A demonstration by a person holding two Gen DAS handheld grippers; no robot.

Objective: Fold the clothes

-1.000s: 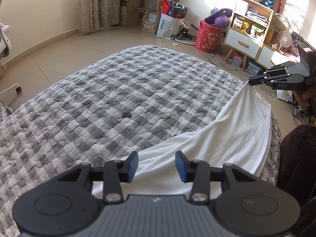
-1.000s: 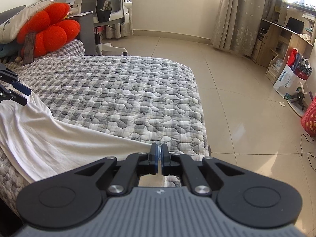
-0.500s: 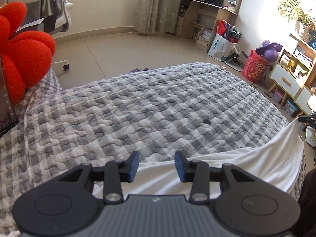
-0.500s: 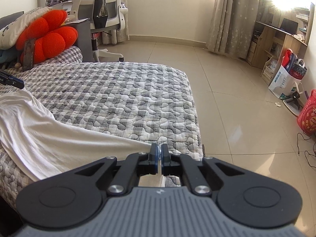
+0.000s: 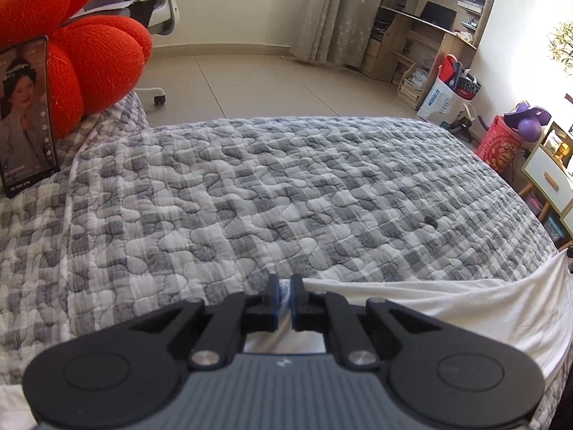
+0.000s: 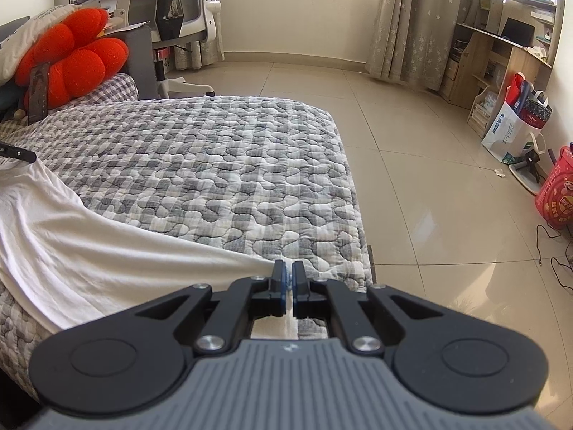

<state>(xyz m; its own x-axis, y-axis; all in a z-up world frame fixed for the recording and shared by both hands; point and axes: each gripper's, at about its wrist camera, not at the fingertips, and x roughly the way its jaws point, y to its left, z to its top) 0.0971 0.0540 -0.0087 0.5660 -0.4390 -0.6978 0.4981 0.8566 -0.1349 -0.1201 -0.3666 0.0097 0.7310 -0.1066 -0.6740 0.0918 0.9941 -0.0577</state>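
Left gripper [image 5: 284, 292]: pinching a corner of the white garment [image 5: 465, 308] between nearly closed blue-padded fingers [image 5: 274, 295], cloth showing in the narrow slit.
Right gripper [image 6: 288, 281]: clamping another corner of the same white garment [image 6: 89, 247], jaws drawn together on the fabric.
Garment, from the left tool: spreading rightward from the fingertips along the near edge of the bed, rising toward the far right rim of the view.
Garment, from the right tool: fanning out leftward from the fingertips, draping over the near side of the bed, reaching up toward the left gripper's tip [image 6: 18, 154] at the far left.
Quilted grey bedspread [image 5: 286, 197]: lying straight ahead of both tools, under the garment.
Red flower cushion [image 5: 93, 57]: sitting ahead and far left of the left tool, at the head of the bed.
Phone [image 5: 27, 114]: leaning upright against the cushion, screen glowing.
Office chair [image 6: 172, 10]: standing beyond the bed, ahead-left of the right tool.
Shopping bag [image 6: 515, 129]: standing on the floor tiles, ahead-right of the right tool.
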